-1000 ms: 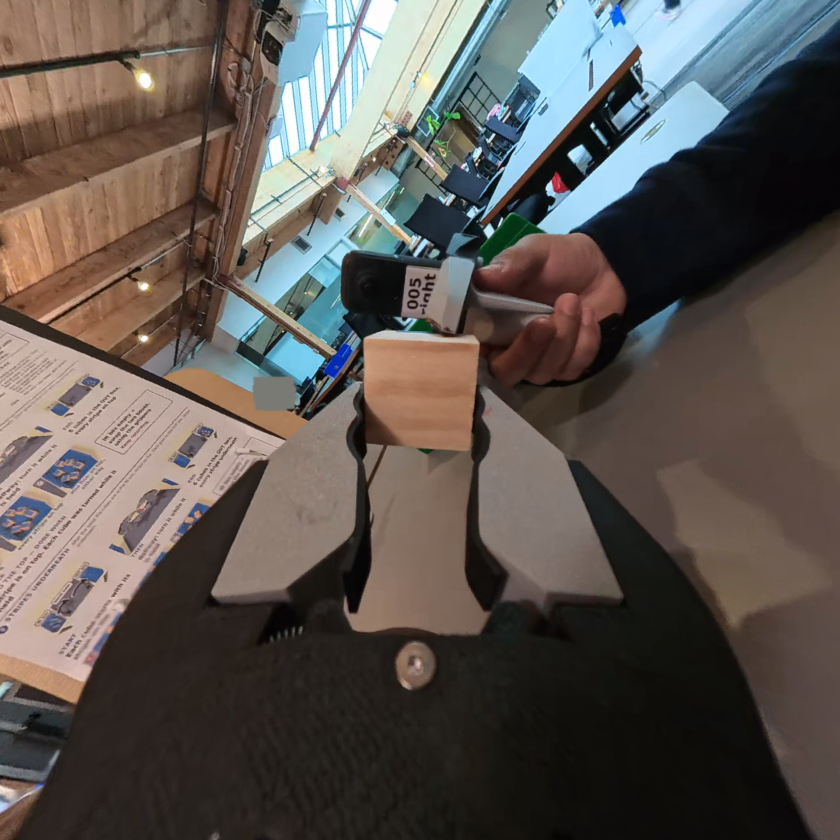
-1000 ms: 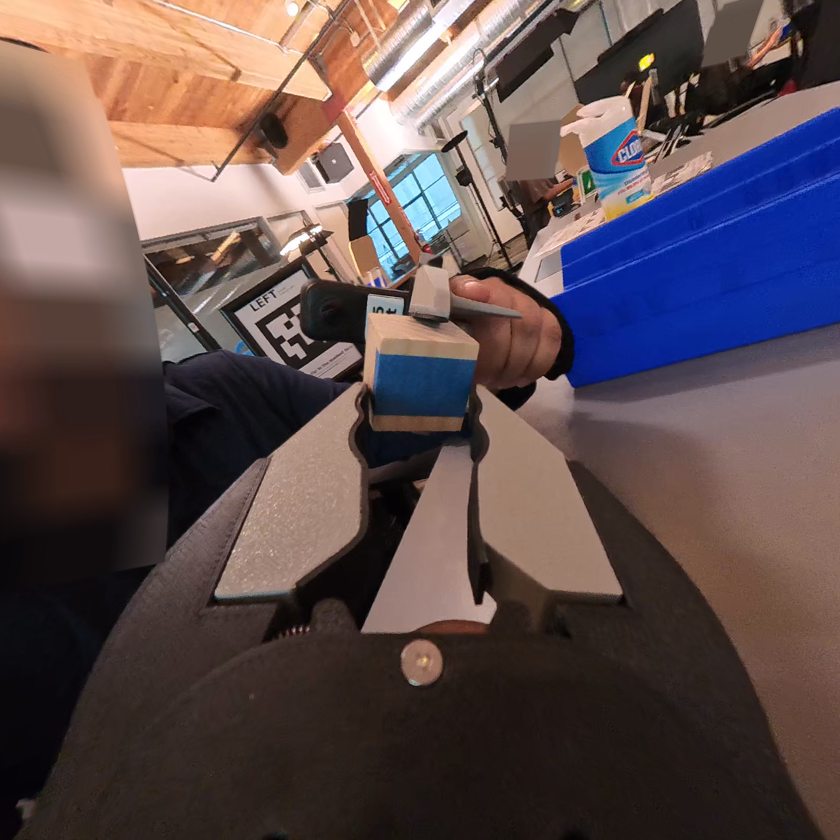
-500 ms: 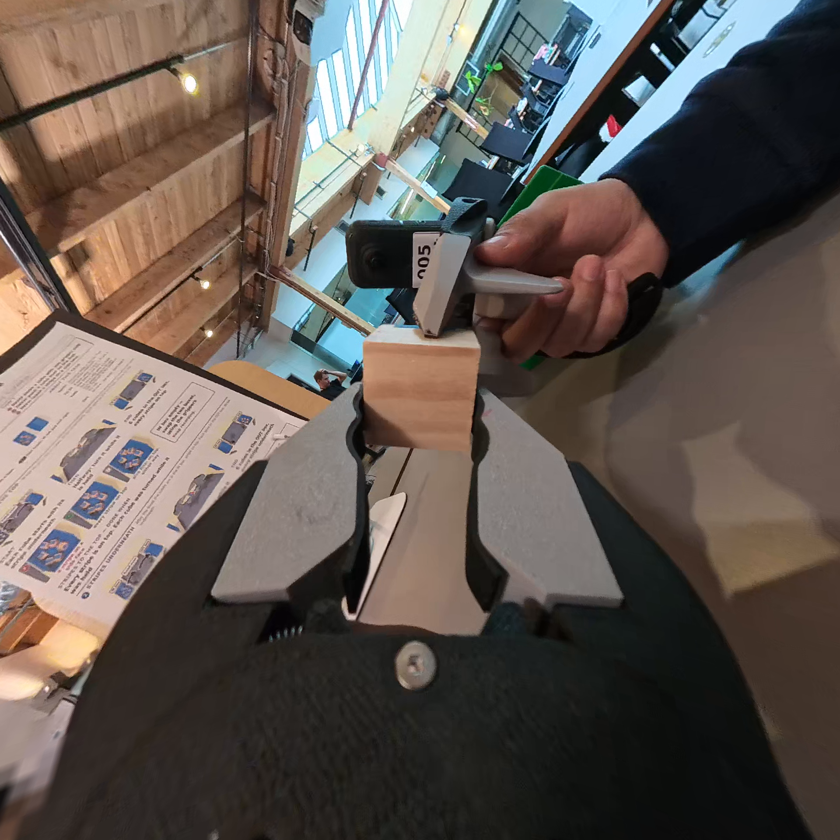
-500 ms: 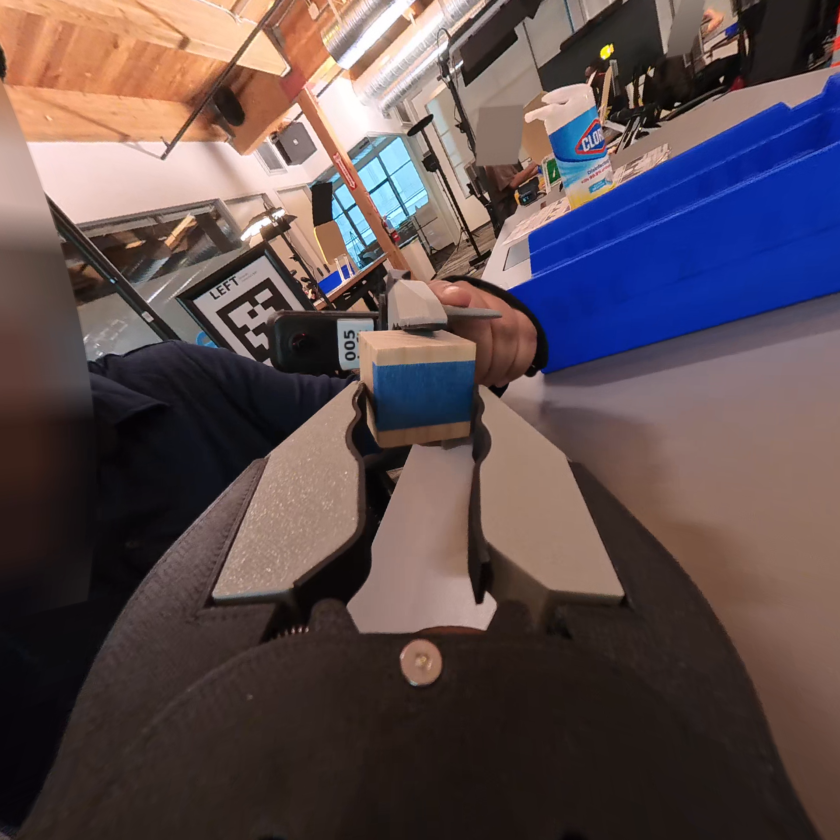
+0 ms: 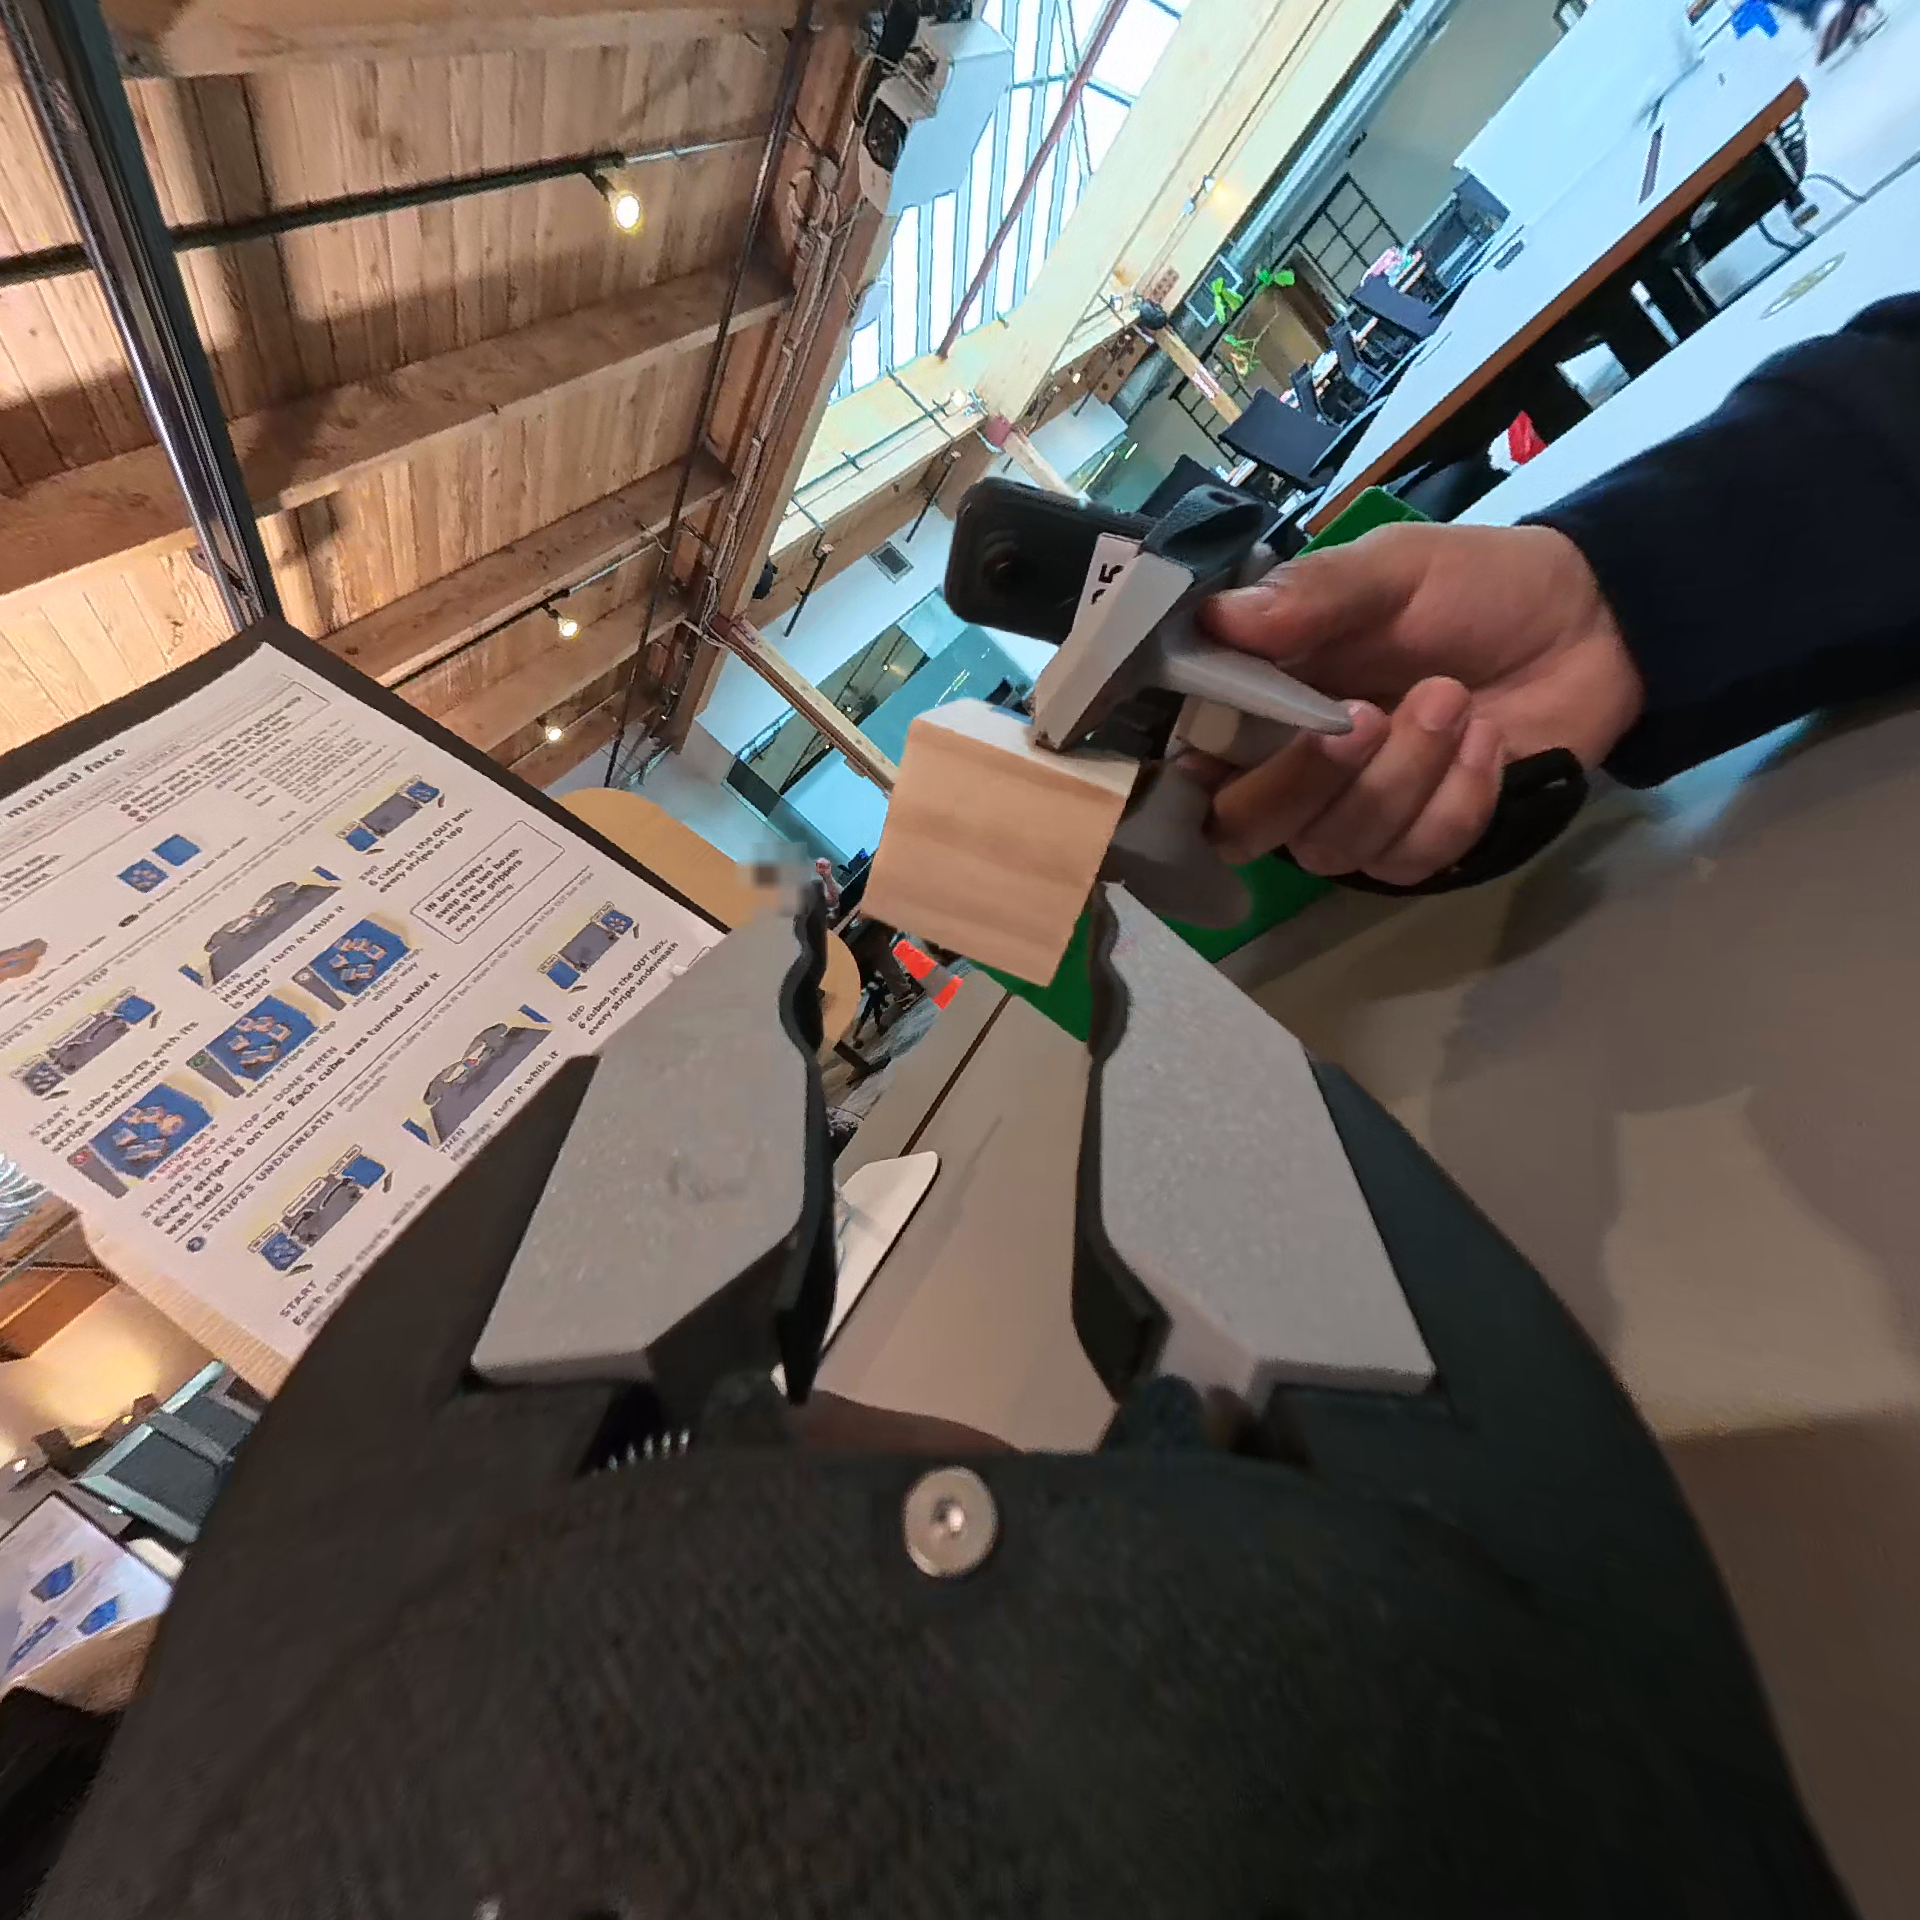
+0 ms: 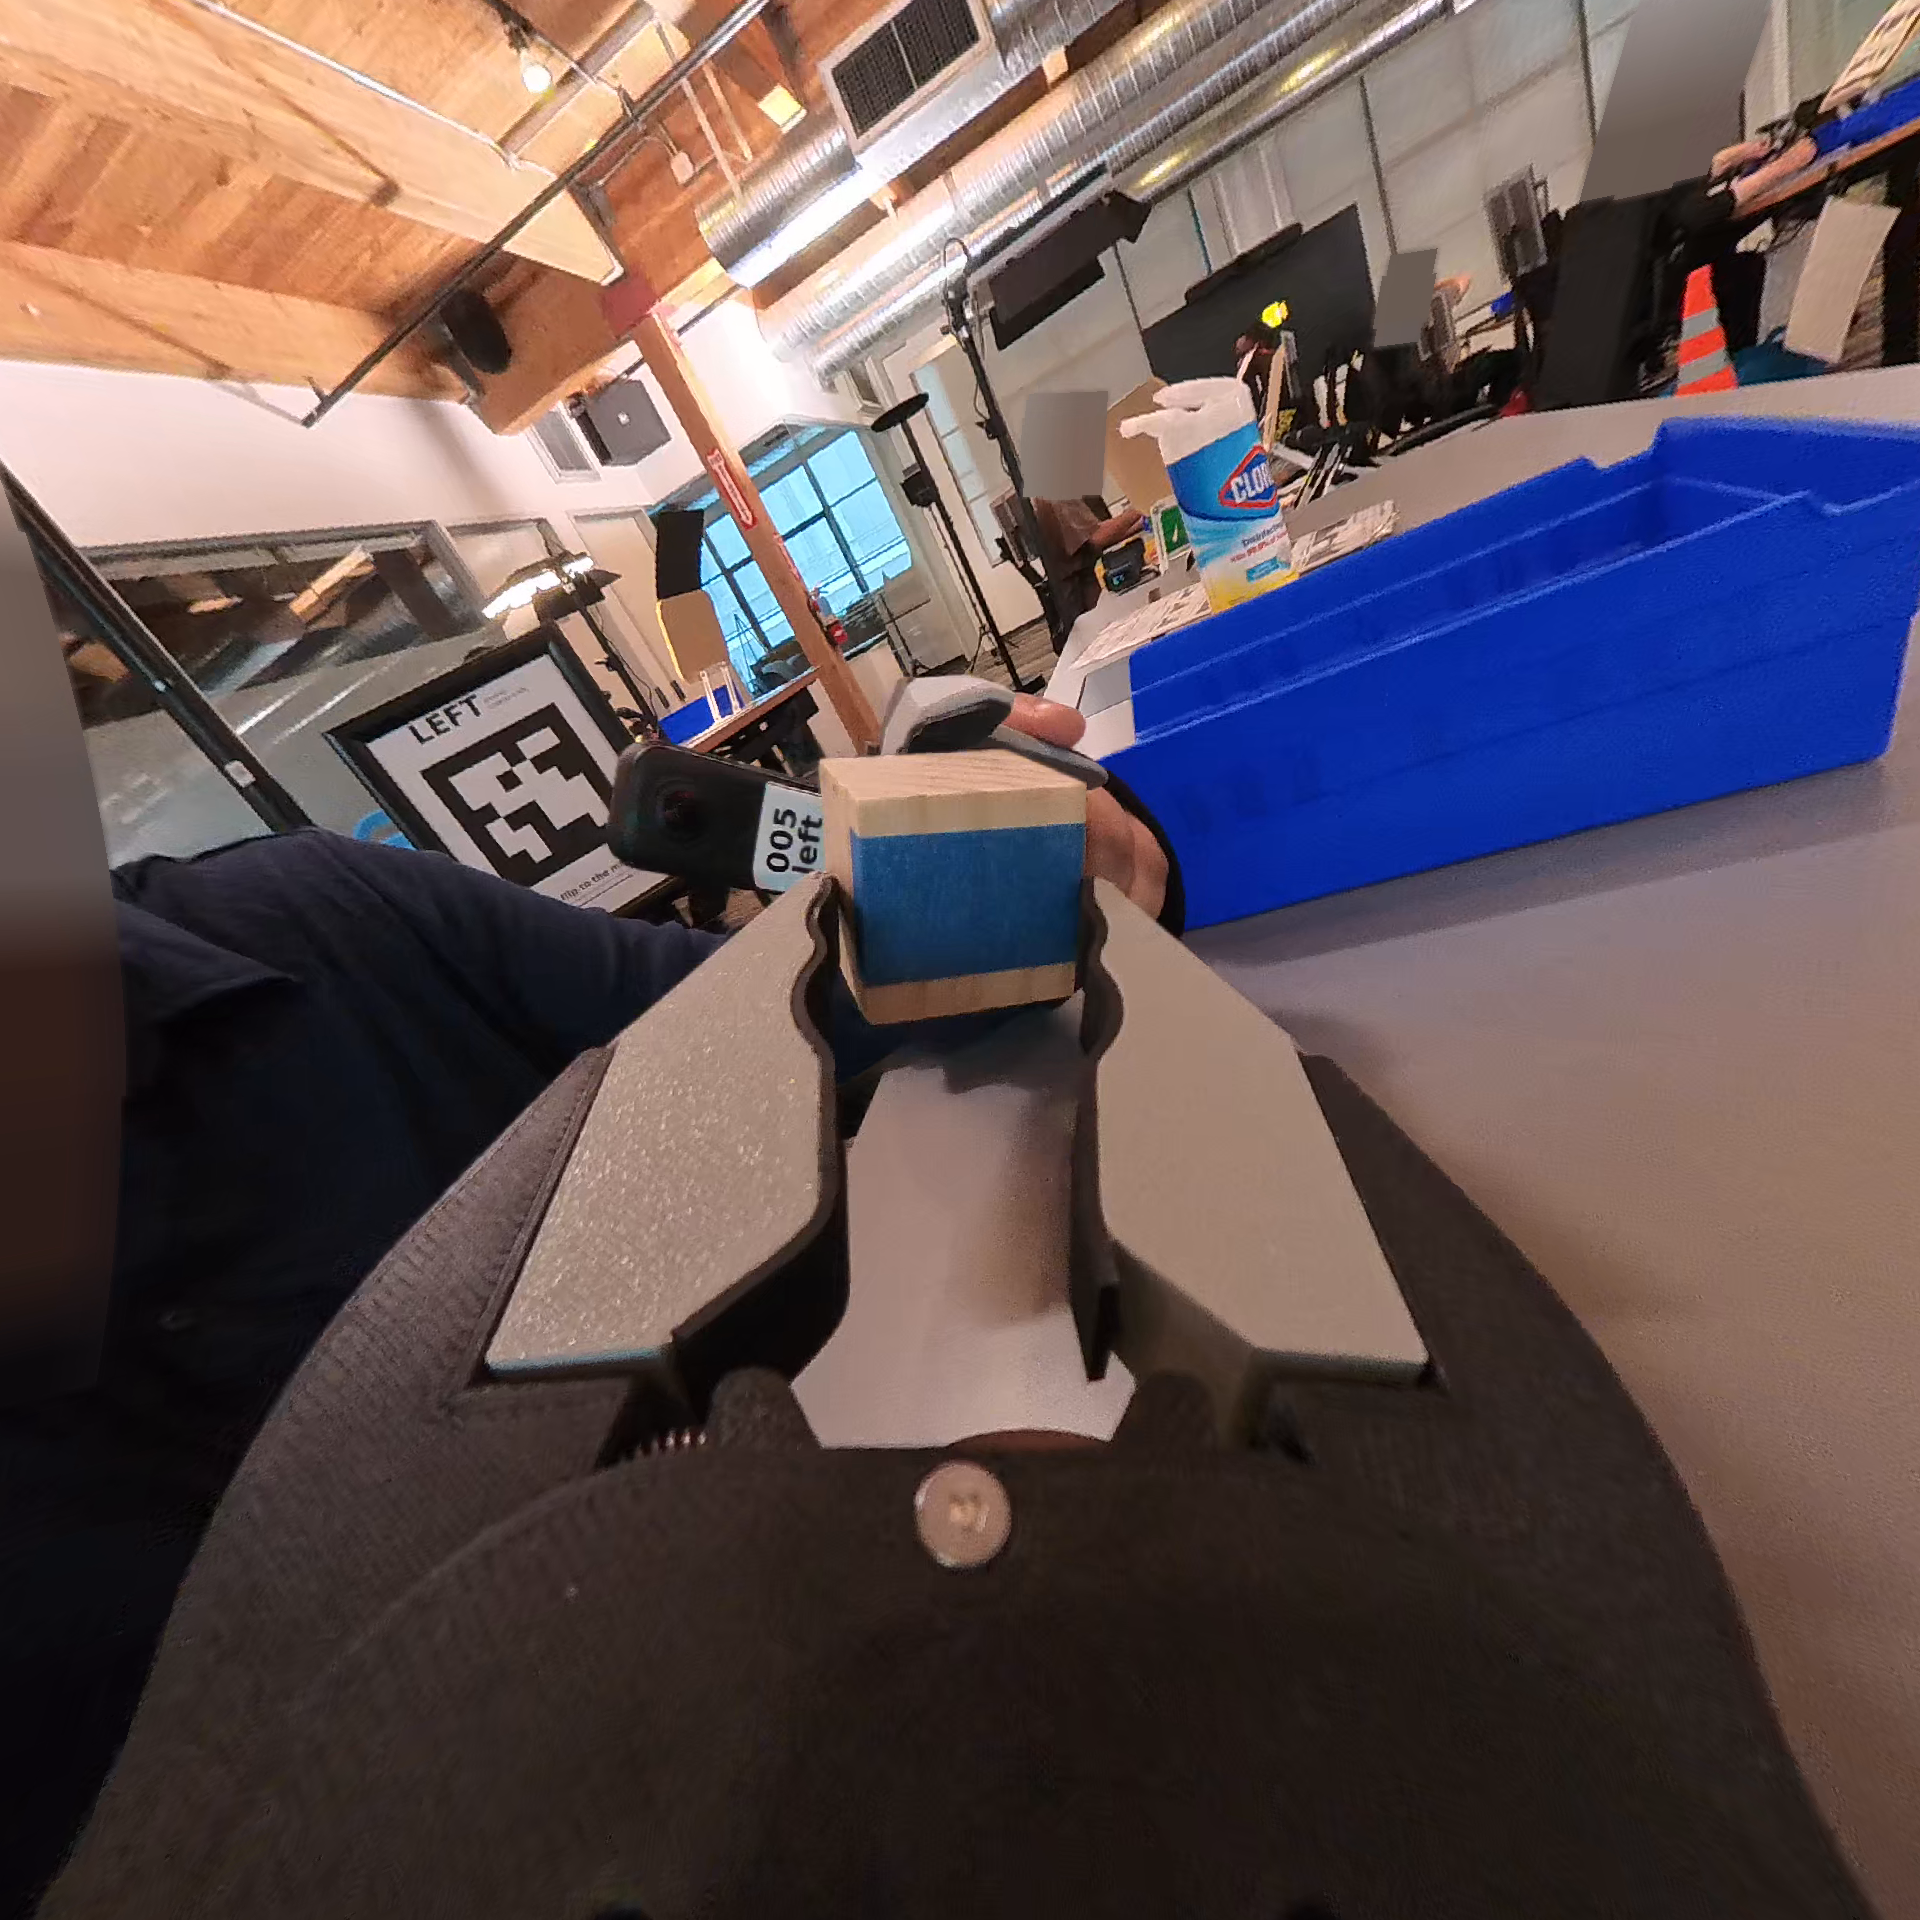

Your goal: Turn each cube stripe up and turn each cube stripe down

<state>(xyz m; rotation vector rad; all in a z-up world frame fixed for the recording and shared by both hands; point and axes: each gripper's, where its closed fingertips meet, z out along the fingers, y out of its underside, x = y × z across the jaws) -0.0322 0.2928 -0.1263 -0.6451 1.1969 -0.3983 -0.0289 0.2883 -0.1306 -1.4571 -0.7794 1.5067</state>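
The cube (image 6: 961, 888) is held in the air above the table (image 6: 1558, 1039), gripped by the right gripper (image 6: 961, 935), stripe facing its camera. The left gripper (image 5: 951, 956) stands open, cube apart from one finger. Judged mid-turn; no finished cubes show.

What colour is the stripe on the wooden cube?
Blue, a wide band across the cube, clearest in the right wrist view.

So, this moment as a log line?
right gripper: shut on blue-striped wooden cube | left gripper: open | cube: in air, stripe sideways
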